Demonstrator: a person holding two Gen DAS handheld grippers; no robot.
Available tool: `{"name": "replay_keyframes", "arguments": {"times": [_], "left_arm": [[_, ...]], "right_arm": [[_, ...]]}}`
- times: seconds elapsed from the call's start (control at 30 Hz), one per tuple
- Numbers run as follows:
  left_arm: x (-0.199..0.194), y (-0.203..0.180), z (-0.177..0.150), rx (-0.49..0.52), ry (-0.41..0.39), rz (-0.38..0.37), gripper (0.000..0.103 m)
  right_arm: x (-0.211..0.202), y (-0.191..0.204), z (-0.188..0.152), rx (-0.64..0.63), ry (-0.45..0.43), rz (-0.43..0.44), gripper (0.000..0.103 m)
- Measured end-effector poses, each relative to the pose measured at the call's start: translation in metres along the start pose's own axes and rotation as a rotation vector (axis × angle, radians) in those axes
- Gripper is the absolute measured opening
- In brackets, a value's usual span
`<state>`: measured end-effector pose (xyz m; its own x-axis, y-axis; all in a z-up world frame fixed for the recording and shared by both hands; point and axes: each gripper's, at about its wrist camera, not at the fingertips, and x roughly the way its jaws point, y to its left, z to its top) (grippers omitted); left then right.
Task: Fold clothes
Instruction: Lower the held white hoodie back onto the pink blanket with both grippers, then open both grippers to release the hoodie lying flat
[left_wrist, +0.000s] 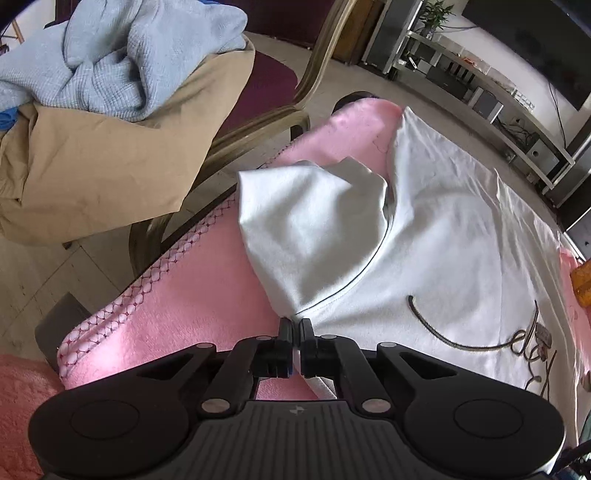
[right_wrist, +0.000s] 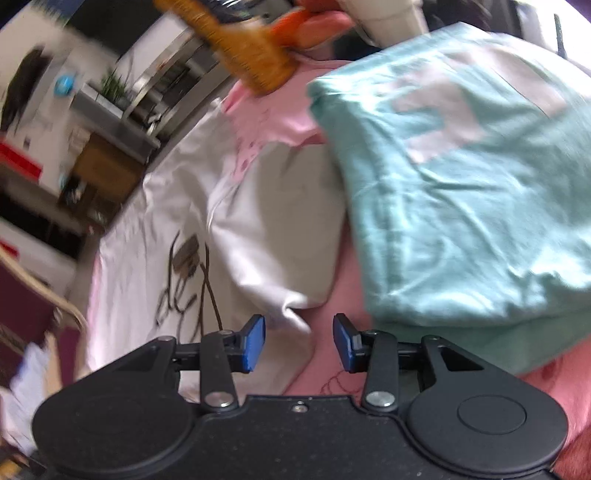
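A white T-shirt (left_wrist: 443, 221) with dark script print lies spread on a pink blanket (left_wrist: 184, 314). My left gripper (left_wrist: 295, 326) is shut on the shirt's shoulder seam where the left sleeve (left_wrist: 306, 221) bunches up and lifts off the blanket. In the right wrist view the same white T-shirt (right_wrist: 166, 206) lies to the left, its other sleeve (right_wrist: 280, 229) folded under itself. My right gripper (right_wrist: 299, 338) stands open just above that sleeve's hem, with nothing between its blue pads (right_wrist: 255, 341). A folded teal garment (right_wrist: 461, 177) lies to the right.
A chair (left_wrist: 306, 74) beside the table carries a tan garment (left_wrist: 103, 162) and a light blue knit (left_wrist: 122, 59). An orange-brown woven object (right_wrist: 243, 55) sits at the far table edge. A glass TV stand (left_wrist: 480, 85) stands behind.
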<state>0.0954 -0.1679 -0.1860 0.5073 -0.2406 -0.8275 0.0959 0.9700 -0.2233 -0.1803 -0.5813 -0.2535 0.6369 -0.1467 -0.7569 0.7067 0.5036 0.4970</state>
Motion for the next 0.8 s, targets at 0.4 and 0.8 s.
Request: {"name": "replay_keyframes", "arguments": {"times": [0.4,0.8], "left_arm": [[-0.023,0.009,0.005,-0.041,-0.041,-0.063,0.003],[-0.051,0.023,0.002,-0.056,-0.046,-0.044,0.003]], "right_arm": [[-0.026,-0.012,0.007,0.199,-0.032,0.219,0.005],[-0.045,-0.001,-0.001,0.183,-0.002,0.153,0.004]]}}
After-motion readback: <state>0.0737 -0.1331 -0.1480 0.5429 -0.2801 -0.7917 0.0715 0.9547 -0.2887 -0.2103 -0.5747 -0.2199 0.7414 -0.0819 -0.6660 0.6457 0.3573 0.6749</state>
